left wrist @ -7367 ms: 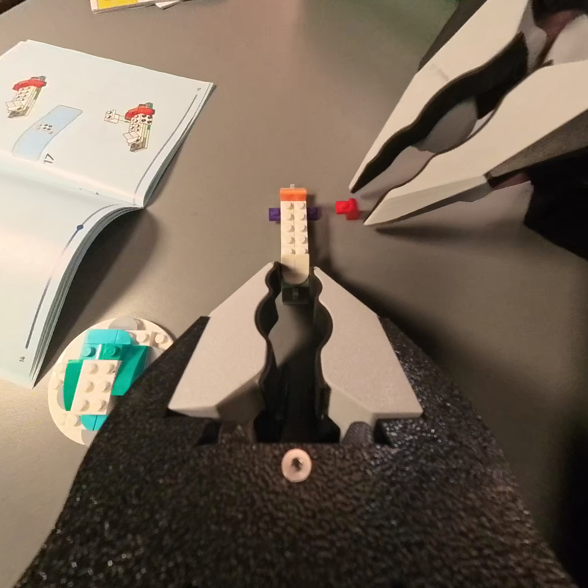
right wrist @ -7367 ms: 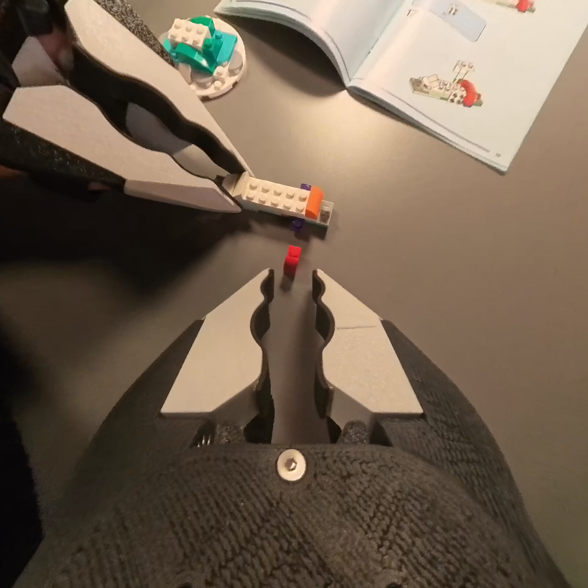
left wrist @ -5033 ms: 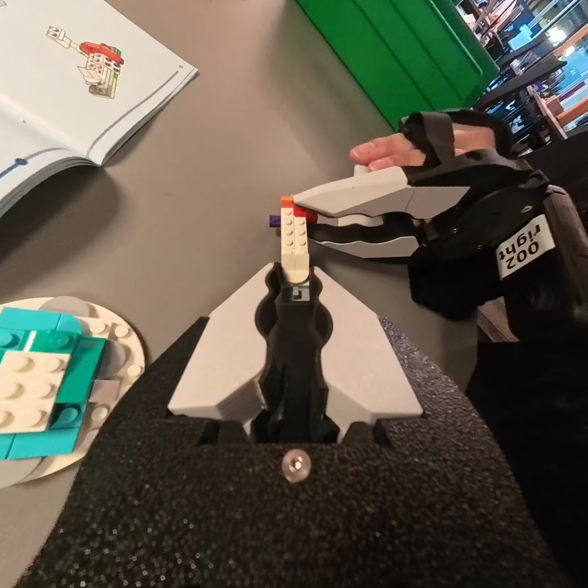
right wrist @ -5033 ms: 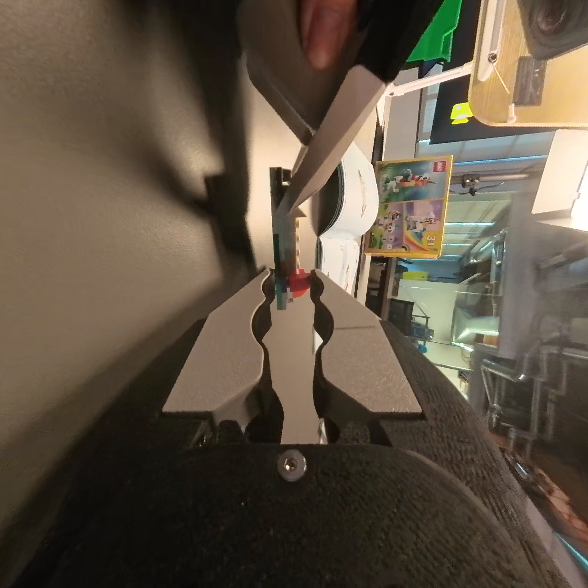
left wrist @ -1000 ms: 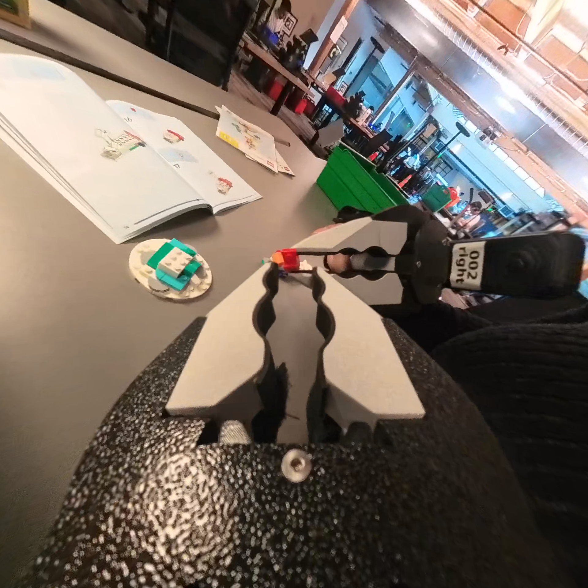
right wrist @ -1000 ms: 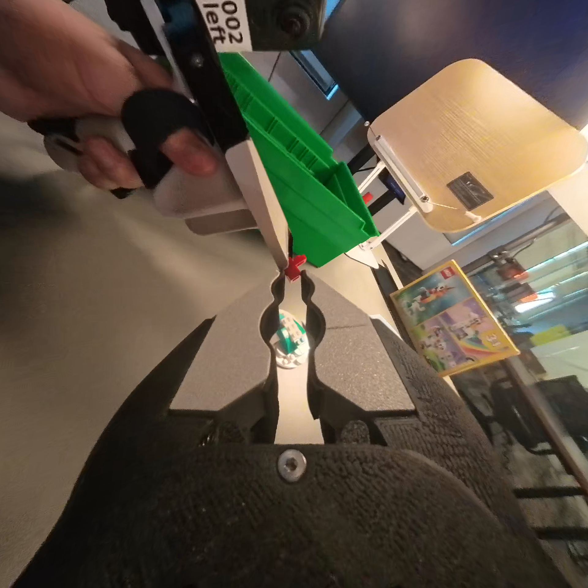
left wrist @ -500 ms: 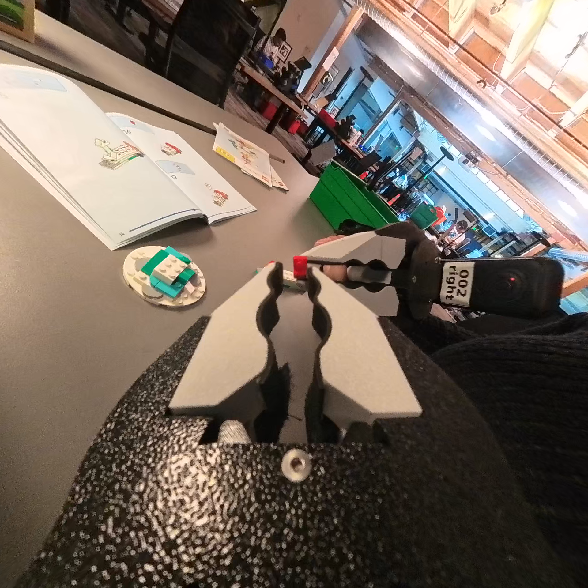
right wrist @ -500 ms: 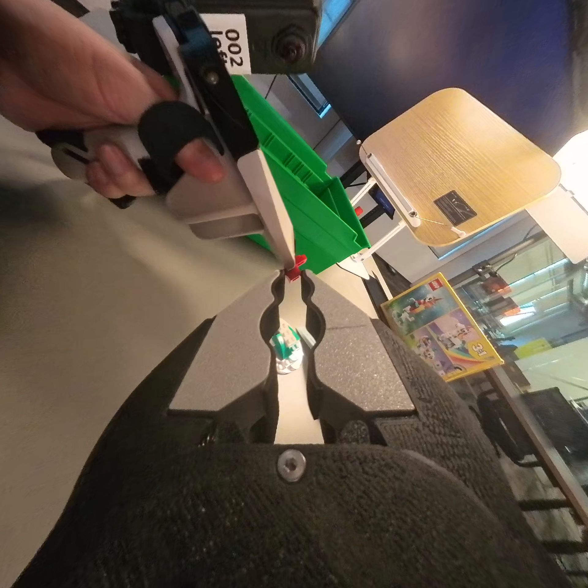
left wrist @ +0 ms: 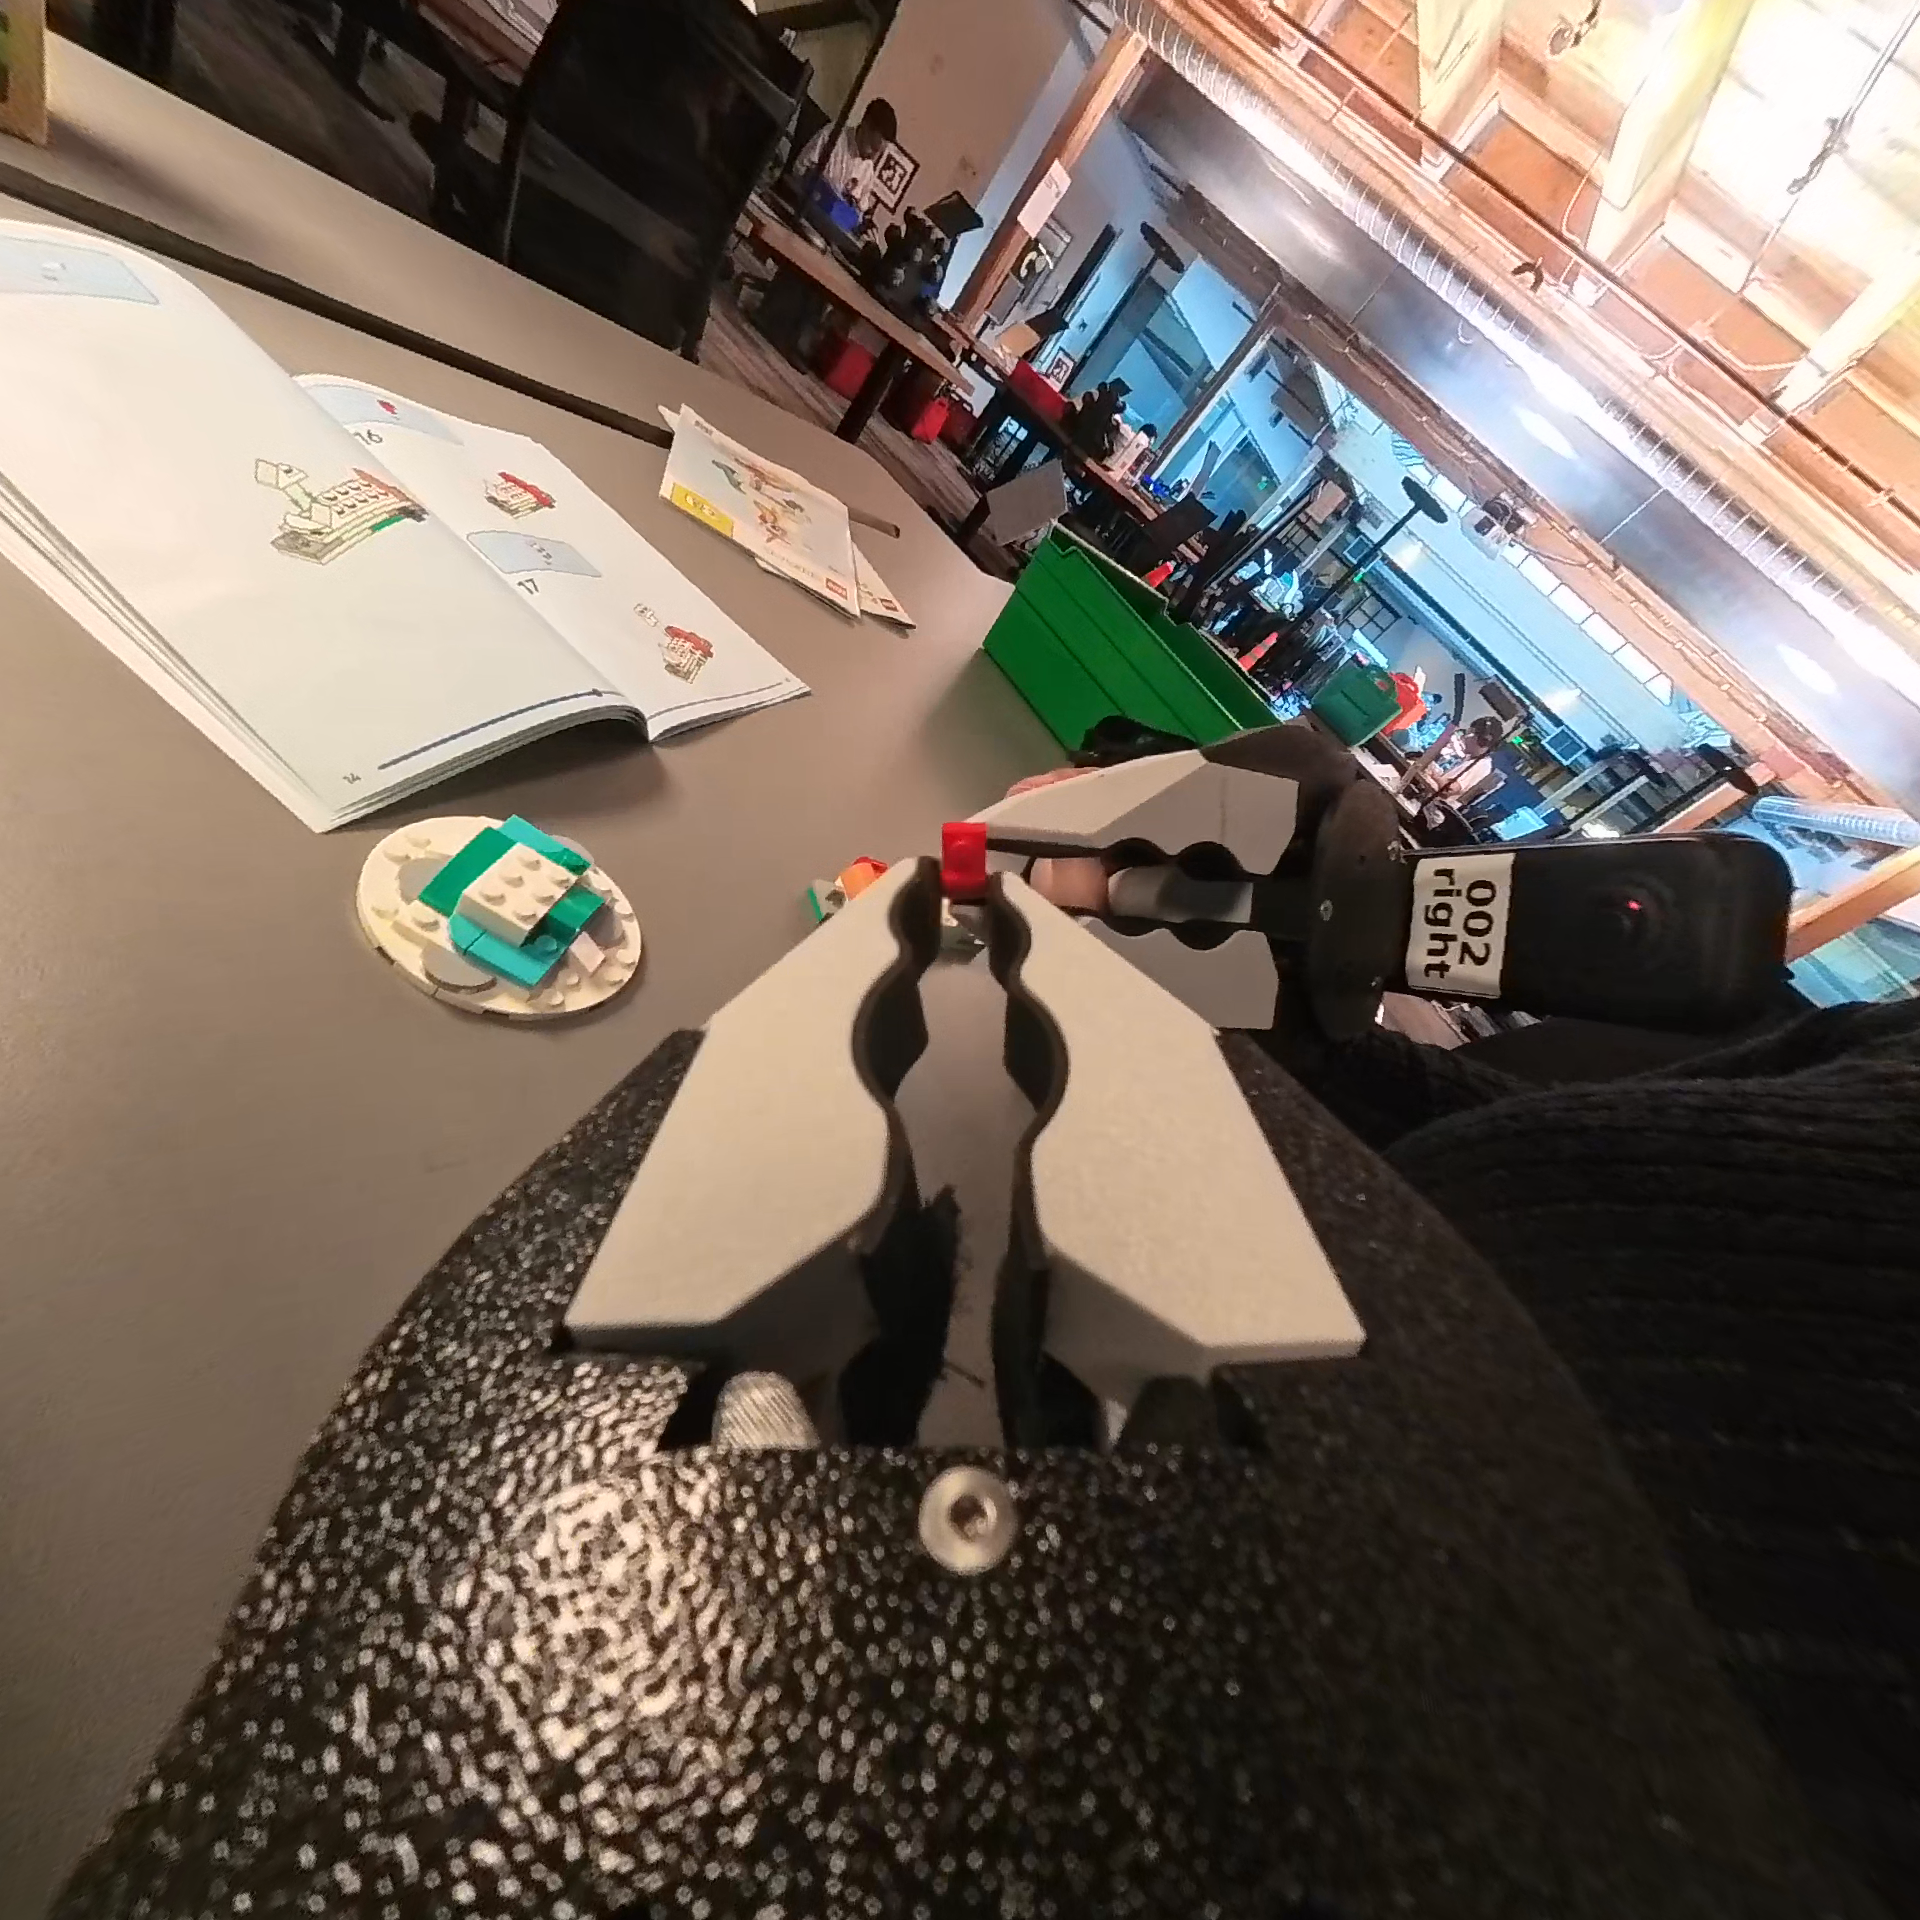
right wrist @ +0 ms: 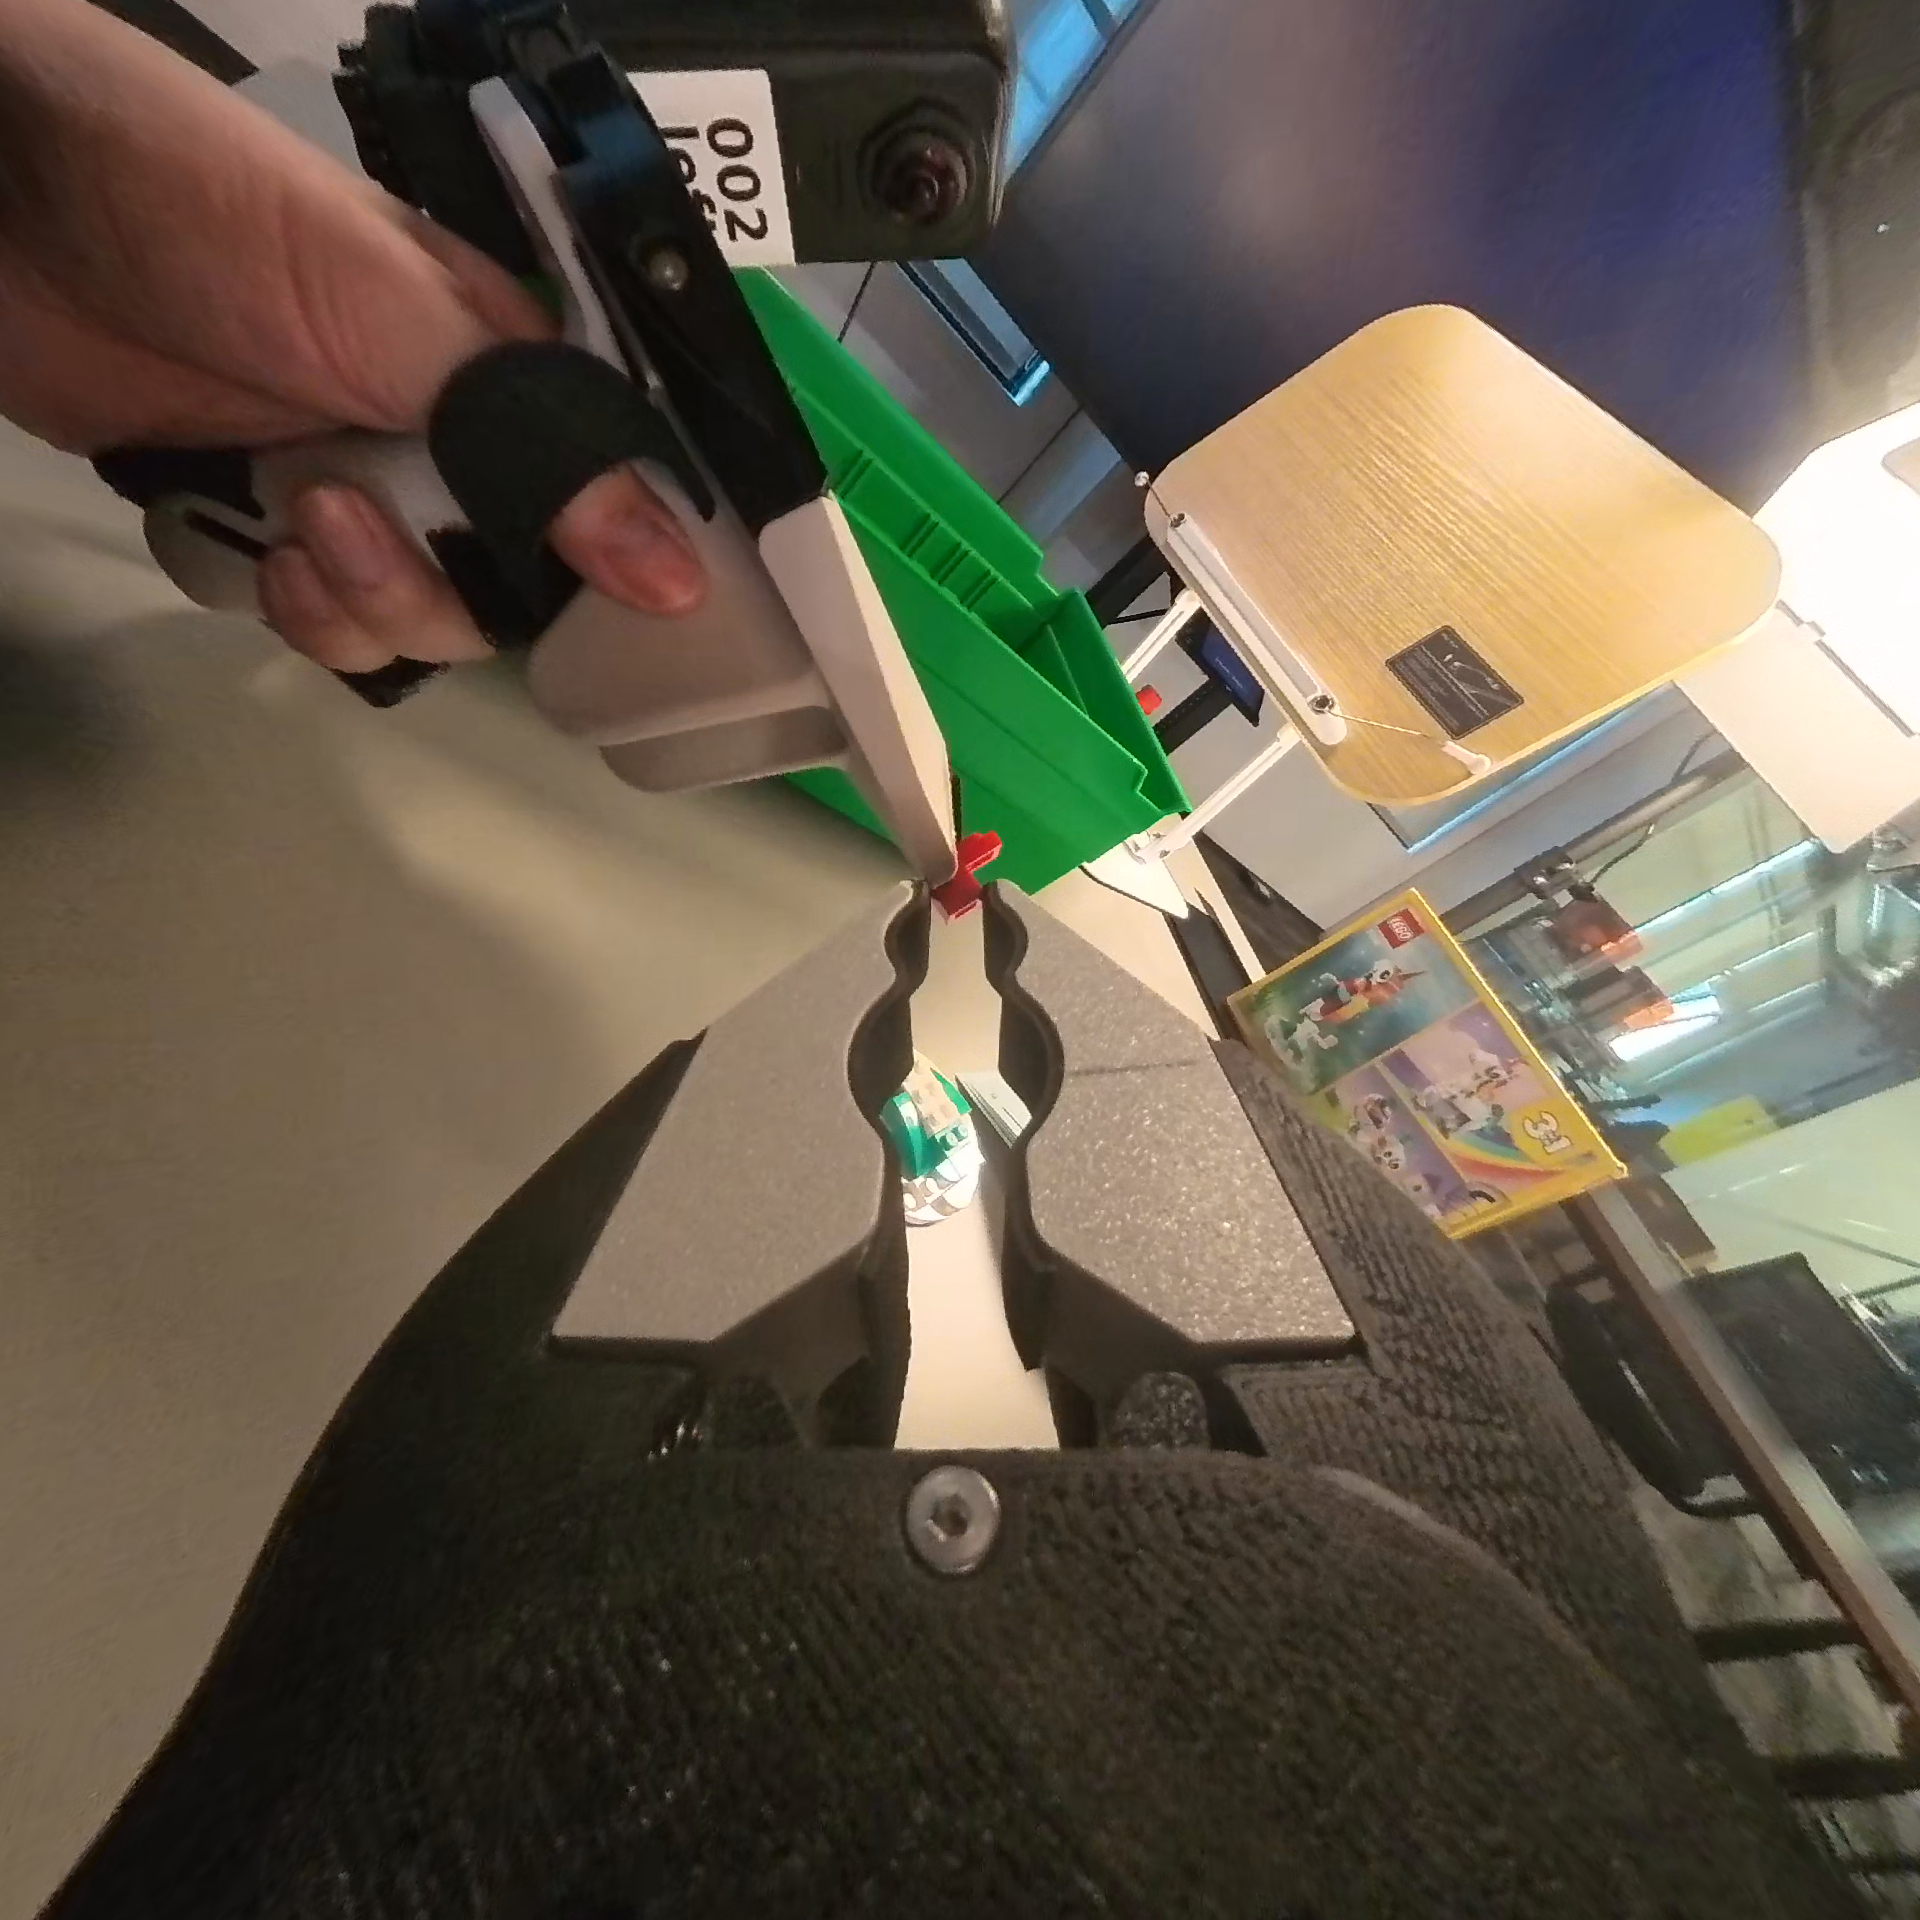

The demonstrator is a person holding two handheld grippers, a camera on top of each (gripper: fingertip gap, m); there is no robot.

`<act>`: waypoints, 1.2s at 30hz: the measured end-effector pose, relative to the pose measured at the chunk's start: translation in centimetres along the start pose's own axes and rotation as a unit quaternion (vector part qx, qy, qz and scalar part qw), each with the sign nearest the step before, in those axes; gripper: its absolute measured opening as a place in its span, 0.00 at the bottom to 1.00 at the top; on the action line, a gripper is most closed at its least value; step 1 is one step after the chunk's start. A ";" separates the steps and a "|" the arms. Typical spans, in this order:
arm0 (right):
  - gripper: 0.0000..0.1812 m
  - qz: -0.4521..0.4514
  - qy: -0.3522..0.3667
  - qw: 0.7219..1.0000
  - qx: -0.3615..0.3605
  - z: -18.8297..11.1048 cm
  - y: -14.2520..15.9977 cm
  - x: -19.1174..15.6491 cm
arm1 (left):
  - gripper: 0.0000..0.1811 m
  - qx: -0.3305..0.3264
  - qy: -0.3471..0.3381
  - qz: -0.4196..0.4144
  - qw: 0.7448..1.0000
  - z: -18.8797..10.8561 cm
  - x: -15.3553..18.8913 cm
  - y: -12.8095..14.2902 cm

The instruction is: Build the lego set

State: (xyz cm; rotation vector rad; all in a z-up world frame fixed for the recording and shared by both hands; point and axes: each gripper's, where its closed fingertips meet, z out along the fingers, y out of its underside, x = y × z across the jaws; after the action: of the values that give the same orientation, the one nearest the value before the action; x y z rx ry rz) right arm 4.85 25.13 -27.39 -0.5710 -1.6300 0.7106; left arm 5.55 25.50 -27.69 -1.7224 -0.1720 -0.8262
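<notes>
A small red piece [left wrist: 963, 854] sits at the tips of both grippers, held up above the grey table [left wrist: 208, 1039]. My right gripper [right wrist: 951, 894] is shut on its lower part [right wrist: 954, 900]; in the left wrist view it comes in from the right [left wrist: 992, 831]. My left gripper [left wrist: 958, 883] has its jaws a narrow gap apart with the red piece between the tips; I cannot tell whether they pinch it. It shows edge-on in the right wrist view [right wrist: 928, 857]. The white and orange assembly [left wrist: 857, 881] lies on the table just beyond the left fingertips, mostly hidden.
A round white plate with a teal and white build [left wrist: 499, 914] lies to the left. The open instruction booklet [left wrist: 364, 582] and loose leaflets [left wrist: 779, 520] lie farther back. A green bin [left wrist: 1101, 665] stands at the table's far side. The set's box [right wrist: 1423, 1070] stands upright.
Seven seconds ago the left gripper held the assembly on the table and the red piece lay loose. Both grippers have since lifted. Over the last second the red piece stayed at both grippers' tips.
</notes>
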 end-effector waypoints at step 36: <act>0.18 0.354 -0.133 0.888 -0.260 -10.3 9.4 -3.6 | 0.03 -0.297 0.033 0.269 0.916 3.8 0.9 7.7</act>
State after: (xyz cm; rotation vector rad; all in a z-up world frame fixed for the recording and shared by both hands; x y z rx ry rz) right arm 15.45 30.45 -35.55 -1.5706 -1.8807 0.8998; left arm 11.83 26.04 -33.61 -2.1505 0.6407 -0.5413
